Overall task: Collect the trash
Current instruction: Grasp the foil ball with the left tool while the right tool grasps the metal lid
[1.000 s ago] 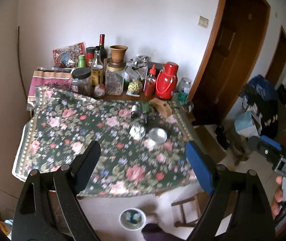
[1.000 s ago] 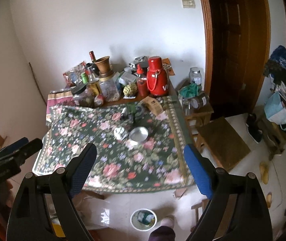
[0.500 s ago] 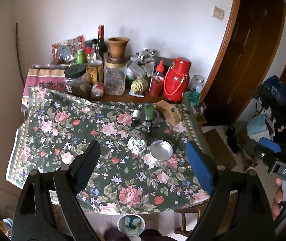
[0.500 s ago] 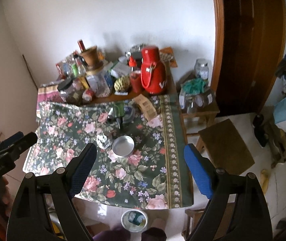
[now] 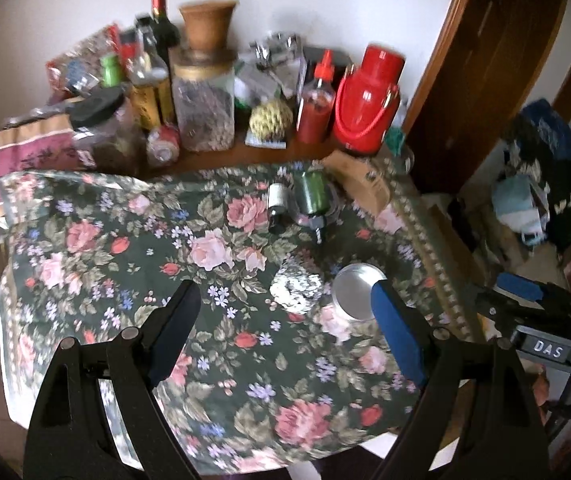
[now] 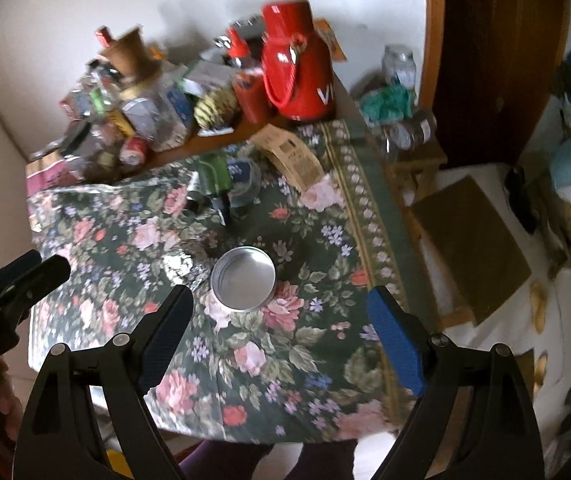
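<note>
Foil: one crumpled ball [image 5: 295, 291], one round tin [image 5: 355, 292]

A crumpled ball of silver foil [image 5: 295, 290] lies on the floral-clothed surface [image 5: 85, 256], just left of a shallow round metal tin [image 5: 355, 292], open side up, which appears empty. In the right wrist view the foil [image 6: 185, 266] sits close beside the tin [image 6: 243, 278].

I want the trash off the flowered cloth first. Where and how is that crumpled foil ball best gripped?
Grip the crumpled foil ball across its middle, coming from above. It is a low lump lying on the tablecloth, with the round metal tin close beside it, so probably set the fingers clear of that side.
</note>
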